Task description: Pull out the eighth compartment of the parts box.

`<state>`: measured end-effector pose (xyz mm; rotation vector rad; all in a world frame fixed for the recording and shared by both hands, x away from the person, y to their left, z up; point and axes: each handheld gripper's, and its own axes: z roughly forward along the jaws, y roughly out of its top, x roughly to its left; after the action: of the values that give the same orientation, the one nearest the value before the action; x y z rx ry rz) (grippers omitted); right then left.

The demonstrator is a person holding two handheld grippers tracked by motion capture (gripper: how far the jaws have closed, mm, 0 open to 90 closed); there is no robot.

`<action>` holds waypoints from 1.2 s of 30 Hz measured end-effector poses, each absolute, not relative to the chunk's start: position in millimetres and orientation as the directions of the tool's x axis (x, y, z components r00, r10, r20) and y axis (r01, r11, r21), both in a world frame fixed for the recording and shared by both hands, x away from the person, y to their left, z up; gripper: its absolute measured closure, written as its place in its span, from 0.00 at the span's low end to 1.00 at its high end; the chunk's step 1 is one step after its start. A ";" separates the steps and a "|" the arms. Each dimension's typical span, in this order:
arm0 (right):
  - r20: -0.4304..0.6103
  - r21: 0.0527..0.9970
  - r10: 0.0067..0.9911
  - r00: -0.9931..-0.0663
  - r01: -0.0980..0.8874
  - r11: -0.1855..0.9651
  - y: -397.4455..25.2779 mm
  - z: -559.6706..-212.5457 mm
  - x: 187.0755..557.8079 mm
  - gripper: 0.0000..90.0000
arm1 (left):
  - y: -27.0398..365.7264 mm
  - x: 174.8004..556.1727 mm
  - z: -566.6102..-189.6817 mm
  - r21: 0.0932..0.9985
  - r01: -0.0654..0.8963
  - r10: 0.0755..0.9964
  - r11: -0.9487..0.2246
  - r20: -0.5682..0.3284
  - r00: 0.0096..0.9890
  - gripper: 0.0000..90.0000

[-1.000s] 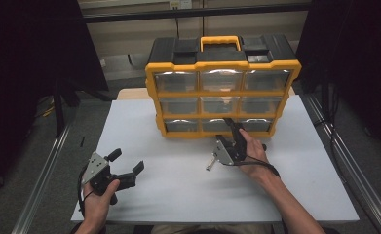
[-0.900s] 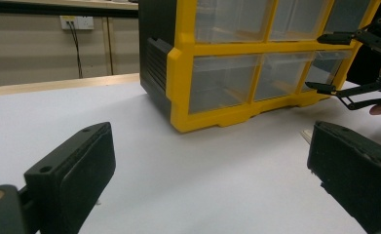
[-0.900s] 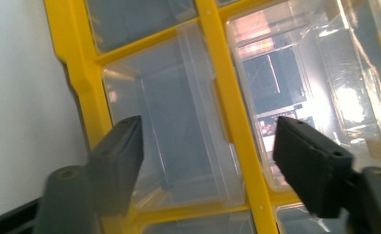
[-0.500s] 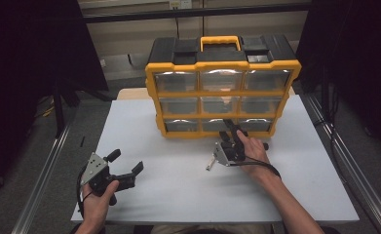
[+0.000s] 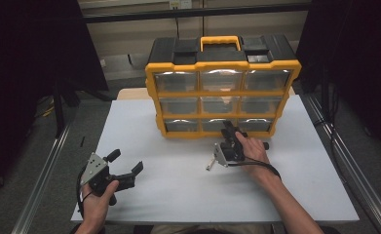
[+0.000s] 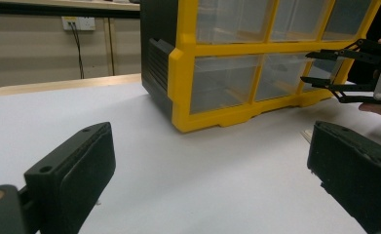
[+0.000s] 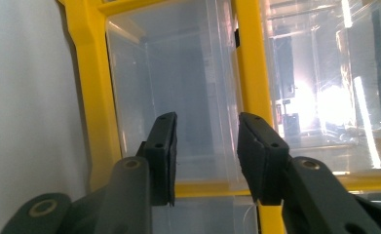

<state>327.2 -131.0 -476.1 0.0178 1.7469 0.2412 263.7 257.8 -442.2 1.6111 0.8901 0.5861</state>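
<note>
The right gripper (image 5: 228, 130) holds its jaws part-way open with nothing between them, their tips right up against the bottom row of clear drawers (image 7: 178, 97) in the yellow organizer (image 5: 222, 87). In the right gripper view the jaws are turned on their side and frame the clear front of one drawer, beside a yellow divider (image 7: 249, 63). The organizer stands upright at the far middle of the white counter (image 5: 178, 180), black carry case top and yellow handle (image 5: 220, 41) above. Well apart, at the near left, the left gripper (image 5: 128, 166) rests in the person's hand with jaws spread wide and empty, pointing across the counter toward the organizer.
</note>
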 end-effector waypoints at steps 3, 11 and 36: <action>-0.970 0.179 0.156 -0.188 -0.116 0.977 -130.5 -478.0 326.8 0.72 | 257.8 263.6 -442.2 0.969 0.237 0.804 -0.067 -0.088 0.588 0.04; -0.972 0.187 0.173 -0.161 -0.080 0.979 -137.4 -475.1 329.7 0.74 | 257.6 263.9 -442.6 0.970 0.237 0.800 -0.058 -0.097 0.592 0.04; -0.984 0.146 0.135 -0.116 -0.085 0.986 -140.5 -474.7 332.5 0.87 | 255.6 263.8 -443.4 0.968 0.240 0.802 -0.070 -0.089 0.591 0.04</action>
<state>332.5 -140.5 -474.7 0.0386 1.6765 0.1868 263.8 255.6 -443.4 1.6177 0.8894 0.5815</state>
